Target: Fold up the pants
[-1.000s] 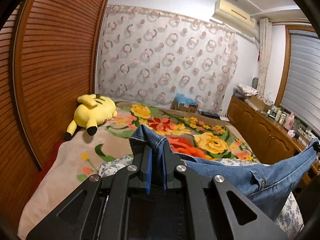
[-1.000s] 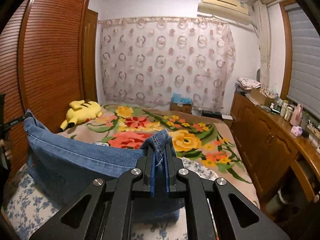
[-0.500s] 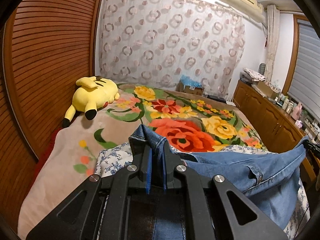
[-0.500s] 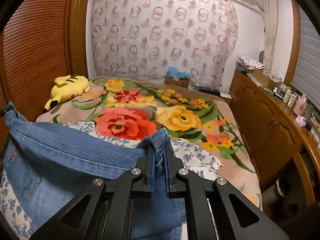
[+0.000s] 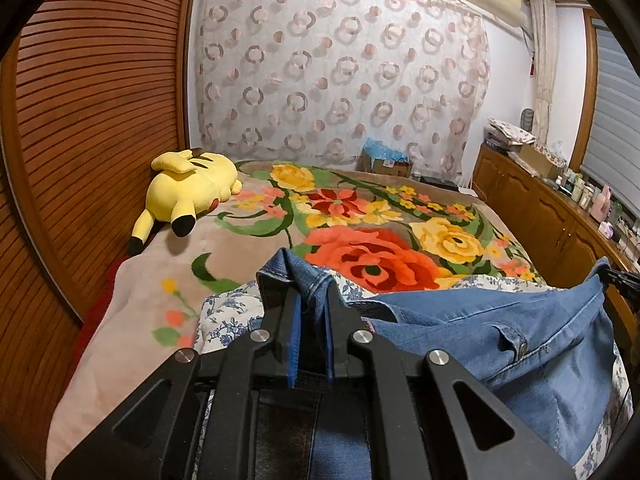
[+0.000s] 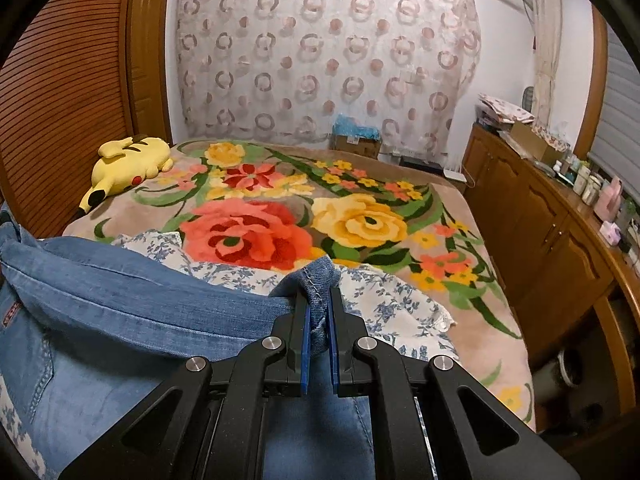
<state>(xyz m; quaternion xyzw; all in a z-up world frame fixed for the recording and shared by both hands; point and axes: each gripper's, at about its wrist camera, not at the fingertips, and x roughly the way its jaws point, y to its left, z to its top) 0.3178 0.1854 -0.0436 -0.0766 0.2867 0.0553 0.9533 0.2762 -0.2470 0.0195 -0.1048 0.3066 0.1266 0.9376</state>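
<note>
A bedroom: a bed under a big flowered blanket, a patterned curtain behind it, a slatted wooden wardrobe on the left and a low wooden cabinet along the right.

From the left wrist, the left gripper has its jaws pressed nearly together on a bunched corner of the blue jeans, whose edge stretches off to the right over a white-and-blue flowered sheet. A yellow plush toy lies near the wardrobe, well apart from the jeans.

From the right wrist, the right gripper is likewise clamped almost closed on a stitched hem of the jeans. The denim runs left from its jaws, hanging in front of the flowered sheet at the near end of the bed. The plush toy sits far back on the left.
</note>
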